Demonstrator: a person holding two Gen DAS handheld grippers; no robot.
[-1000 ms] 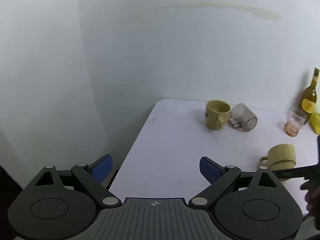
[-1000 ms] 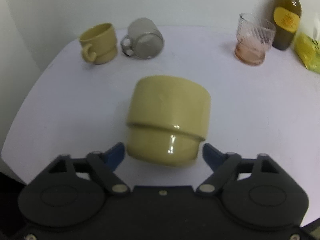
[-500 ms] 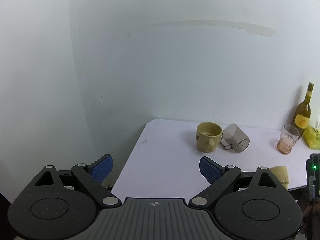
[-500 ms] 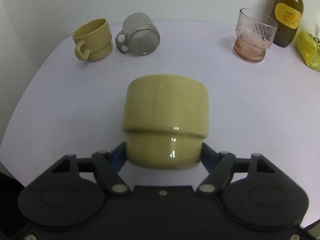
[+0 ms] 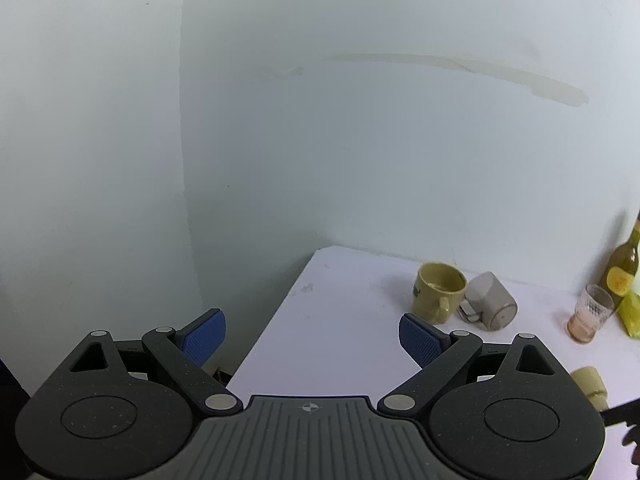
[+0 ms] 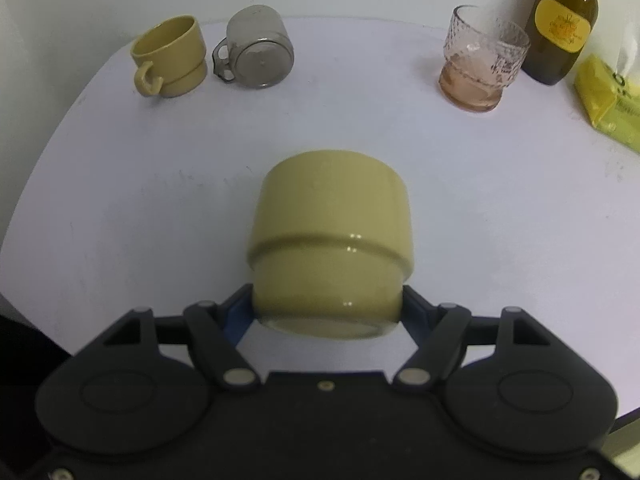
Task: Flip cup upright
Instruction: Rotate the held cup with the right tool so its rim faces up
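Here the right tool (image 6: 326, 306) clamps the yellow cup (image 6: 330, 236) at its narrow base, presumably for turning it upright, while the left tool (image 5: 312, 336) hangs wide open, empty.

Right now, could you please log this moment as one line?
right gripper: shut on yellow ceramic cup, base toward camera | left gripper: open, idle | white table: cup not yet upright
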